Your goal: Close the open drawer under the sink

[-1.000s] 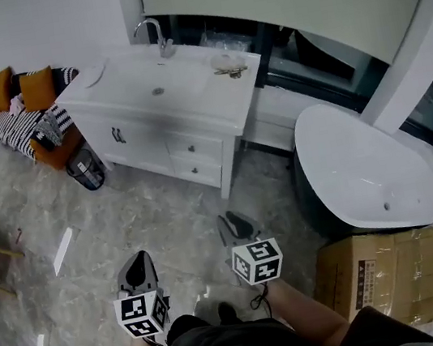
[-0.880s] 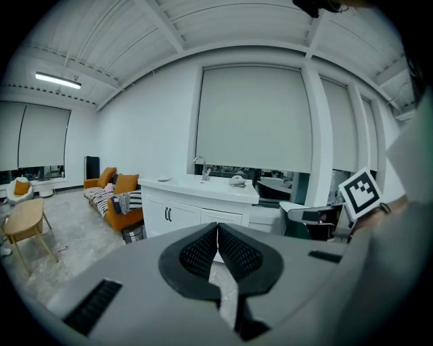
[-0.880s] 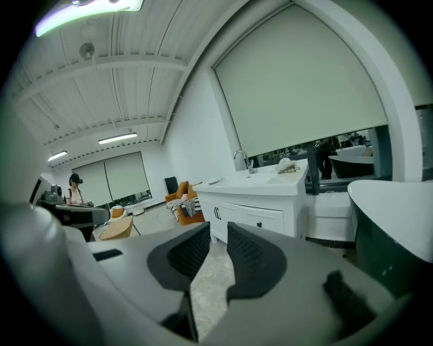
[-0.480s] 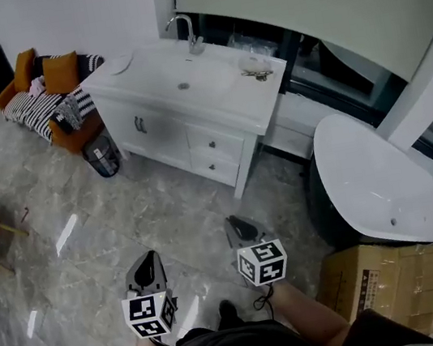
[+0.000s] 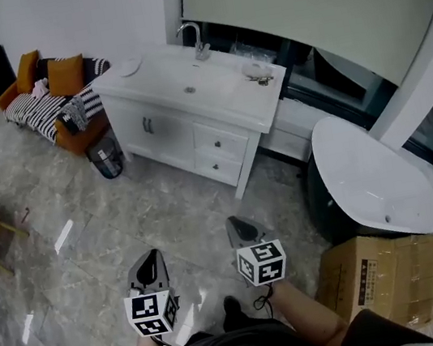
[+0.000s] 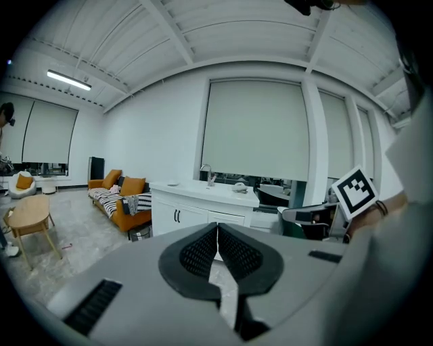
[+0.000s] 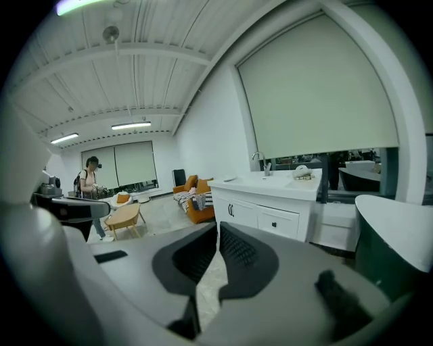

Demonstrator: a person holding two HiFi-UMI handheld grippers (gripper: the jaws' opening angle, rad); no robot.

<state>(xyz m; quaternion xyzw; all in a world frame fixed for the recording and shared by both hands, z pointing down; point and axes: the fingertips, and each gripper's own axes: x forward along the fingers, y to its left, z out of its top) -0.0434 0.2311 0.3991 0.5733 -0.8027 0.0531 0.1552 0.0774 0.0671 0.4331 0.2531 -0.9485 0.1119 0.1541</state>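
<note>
Stands well back from the white vanity [image 5: 162,129], left gripper [image 5: 150,261] pinched together, empty, right gripper [image 5: 238,227] just closing on nothing, while the drawers [image 5: 218,141] at its front's right end, below the sink [image 5: 187,82], look flush.

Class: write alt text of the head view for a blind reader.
From above: the left gripper and the right gripper, its jaws just closed on nothing, held over a veined grey floor, apart from a white sink cabinet. Orange sofa at left, white bathtub at right.
</note>
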